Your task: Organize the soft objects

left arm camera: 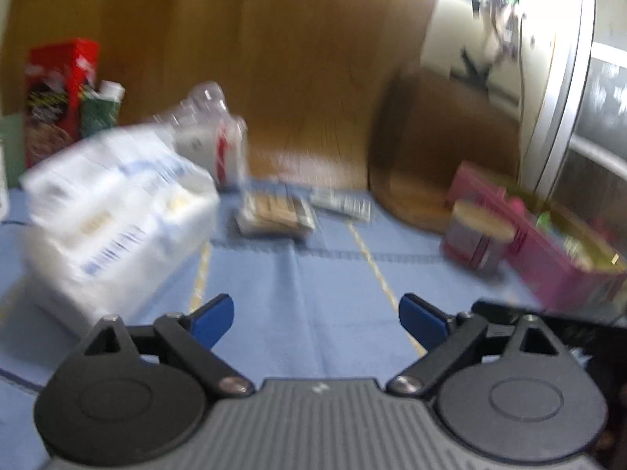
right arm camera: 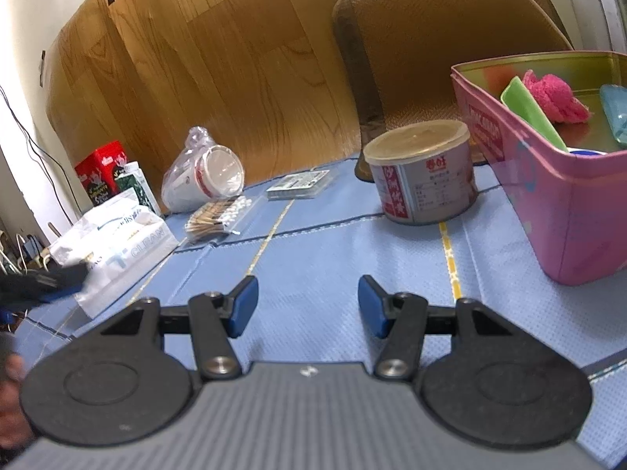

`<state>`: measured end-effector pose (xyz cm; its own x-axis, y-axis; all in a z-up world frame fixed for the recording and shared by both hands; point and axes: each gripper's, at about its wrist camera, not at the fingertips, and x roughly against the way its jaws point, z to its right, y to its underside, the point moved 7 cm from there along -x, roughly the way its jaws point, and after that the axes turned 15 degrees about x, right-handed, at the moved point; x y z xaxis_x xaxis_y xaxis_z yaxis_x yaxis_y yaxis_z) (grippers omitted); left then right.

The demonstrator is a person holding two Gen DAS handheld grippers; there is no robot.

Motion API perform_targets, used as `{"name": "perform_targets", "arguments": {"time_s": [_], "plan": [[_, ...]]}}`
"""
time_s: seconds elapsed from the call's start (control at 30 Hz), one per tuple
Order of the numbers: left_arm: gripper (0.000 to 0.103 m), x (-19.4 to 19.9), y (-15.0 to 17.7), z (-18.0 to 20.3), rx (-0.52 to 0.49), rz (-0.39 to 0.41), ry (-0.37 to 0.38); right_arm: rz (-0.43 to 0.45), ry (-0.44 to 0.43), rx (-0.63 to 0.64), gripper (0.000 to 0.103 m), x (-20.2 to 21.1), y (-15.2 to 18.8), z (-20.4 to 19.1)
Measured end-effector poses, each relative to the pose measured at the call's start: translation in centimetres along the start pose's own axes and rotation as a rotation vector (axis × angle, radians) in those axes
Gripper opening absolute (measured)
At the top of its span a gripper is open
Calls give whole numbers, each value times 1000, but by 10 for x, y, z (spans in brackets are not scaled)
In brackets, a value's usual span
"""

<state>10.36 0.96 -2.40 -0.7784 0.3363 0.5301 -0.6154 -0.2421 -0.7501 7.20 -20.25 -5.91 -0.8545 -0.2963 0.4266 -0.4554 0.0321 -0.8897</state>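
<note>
A pink tin box (right arm camera: 548, 203) stands at the right on the blue mat; it also shows in the left wrist view (left arm camera: 548, 250). Inside lie a pink fluffy cloth (right arm camera: 556, 94), a green piece (right arm camera: 533, 113) and a light blue piece (right arm camera: 615, 113). A white tissue pack (left arm camera: 113, 211) lies at the left, also in the right wrist view (right arm camera: 117, 243). My left gripper (left arm camera: 316, 319) is open and empty over the mat, right of the pack. My right gripper (right arm camera: 308, 305) is open and empty, left of the box.
A lidded can (right arm camera: 423, 172) stands beside the box. A bag of cotton swabs (right arm camera: 219, 215), a flat packet (right arm camera: 301, 184), bagged cups (right arm camera: 207, 172) and a red carton (right arm camera: 102, 172) sit farther back. A brown chair (right arm camera: 450, 39) and a wooden panel (right arm camera: 196, 58) stand behind.
</note>
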Motion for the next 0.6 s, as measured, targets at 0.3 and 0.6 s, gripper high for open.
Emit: {"name": "perform_targets", "arguments": {"time_s": [0.3,0.6], "plan": [[93,-11,6,-15,60,-30,-52,-68,-6,175,59,-19,-9,-20],[96,-9,1,-22,108,-27,-5,-137,52,426,59,-122,-105,-30]]}}
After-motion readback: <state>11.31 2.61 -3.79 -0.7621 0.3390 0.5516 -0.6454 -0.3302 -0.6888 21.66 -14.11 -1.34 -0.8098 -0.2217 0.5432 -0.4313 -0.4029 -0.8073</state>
